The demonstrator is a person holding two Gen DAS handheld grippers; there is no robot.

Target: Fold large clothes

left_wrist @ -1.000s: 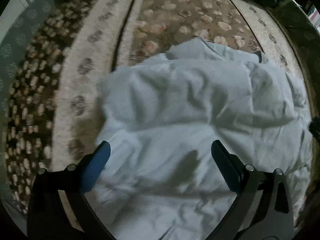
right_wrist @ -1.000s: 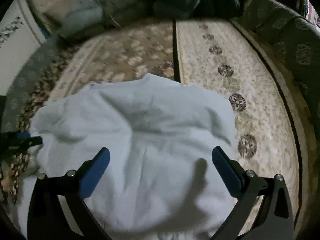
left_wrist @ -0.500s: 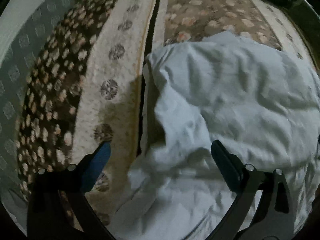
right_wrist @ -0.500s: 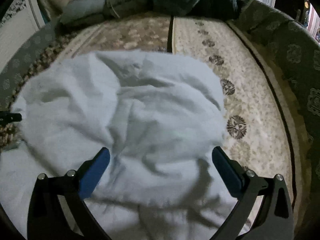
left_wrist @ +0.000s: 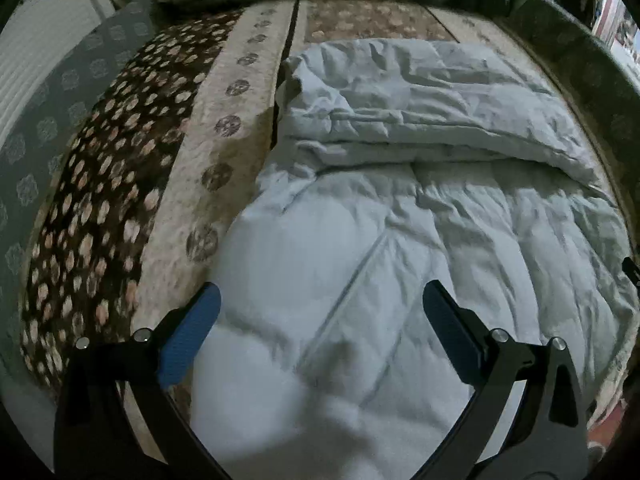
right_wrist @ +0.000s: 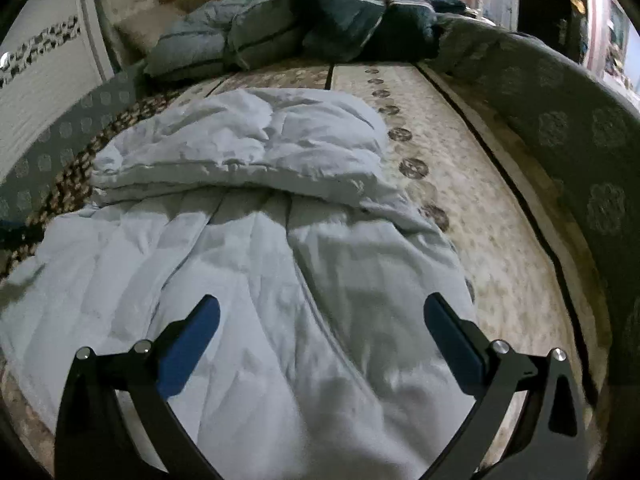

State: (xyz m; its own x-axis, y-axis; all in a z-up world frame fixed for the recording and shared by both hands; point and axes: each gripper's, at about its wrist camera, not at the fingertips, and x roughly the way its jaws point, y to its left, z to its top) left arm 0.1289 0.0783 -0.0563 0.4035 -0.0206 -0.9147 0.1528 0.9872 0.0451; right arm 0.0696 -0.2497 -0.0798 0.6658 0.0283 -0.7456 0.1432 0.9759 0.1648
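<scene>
The far edge has come over into a fold since a second ago, and the pale quilt (left_wrist: 400, 220) lies on the patterned bed (left_wrist: 208, 128), both my left tool (left_wrist: 320, 312) and right tool (right_wrist: 322, 314) gaping empty above it, so the puffy fold may spring back.

Patterned bed cover (right_wrist: 472, 208) w/ white quilt (right_wrist: 280, 264), dk blankets (right_wrist: 304, 28).

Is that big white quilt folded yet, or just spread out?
Partly folded: the white quilt's far end lies doubled back over itself, a thick layered edge across its middle.
</scene>
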